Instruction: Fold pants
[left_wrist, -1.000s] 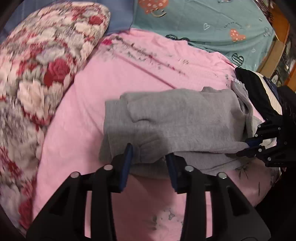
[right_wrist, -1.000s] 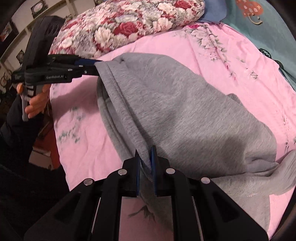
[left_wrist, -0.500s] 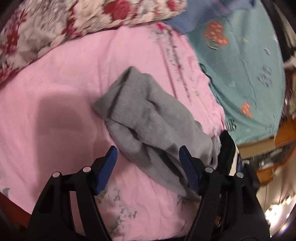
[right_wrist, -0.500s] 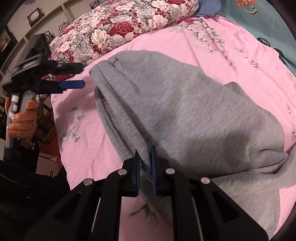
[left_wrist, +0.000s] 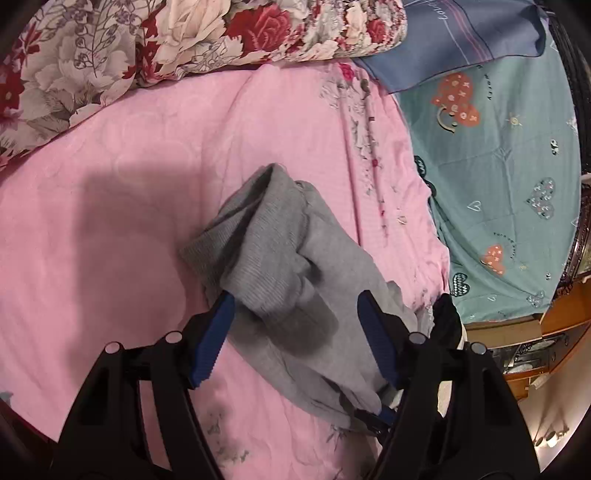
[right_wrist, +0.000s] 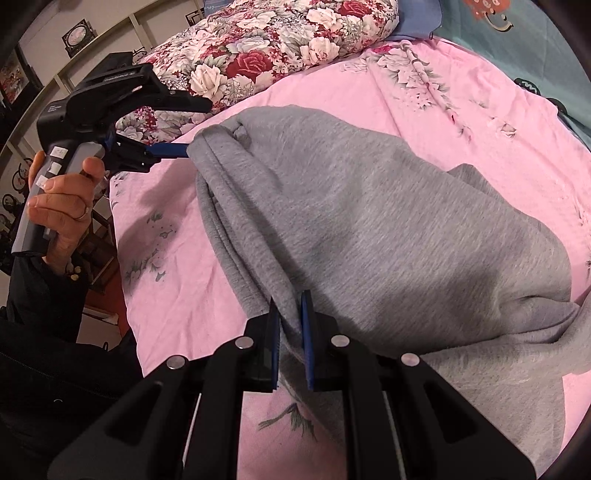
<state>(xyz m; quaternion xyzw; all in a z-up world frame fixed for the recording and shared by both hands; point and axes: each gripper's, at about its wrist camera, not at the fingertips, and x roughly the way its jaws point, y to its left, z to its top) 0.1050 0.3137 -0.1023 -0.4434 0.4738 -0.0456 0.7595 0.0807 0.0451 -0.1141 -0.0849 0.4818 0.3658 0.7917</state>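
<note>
Grey pants (right_wrist: 369, 221) lie folded in a thick bundle on the pink bedsheet (right_wrist: 461, 122); they also show in the left wrist view (left_wrist: 291, 266). My right gripper (right_wrist: 290, 332) is shut on the near edge of the pants and holds it slightly lifted. My left gripper (left_wrist: 295, 325) is open wide, its blue fingers on either side of the far end of the pants. In the right wrist view the left gripper (right_wrist: 162, 147) touches that corner of the cloth with one blue finger.
A floral quilt (left_wrist: 147, 44) lies along the back of the bed. A teal sheet with hearts (left_wrist: 509, 166) and a blue cloth (left_wrist: 461, 40) lie to the right. Dark clothes (left_wrist: 448, 314) sit by the bed edge. Wooden furniture (left_wrist: 554, 325) stands beyond.
My left gripper has let go of the pants' end, opened wide, swung away and come back over that end. My right gripper has stayed shut on the near edge.
</note>
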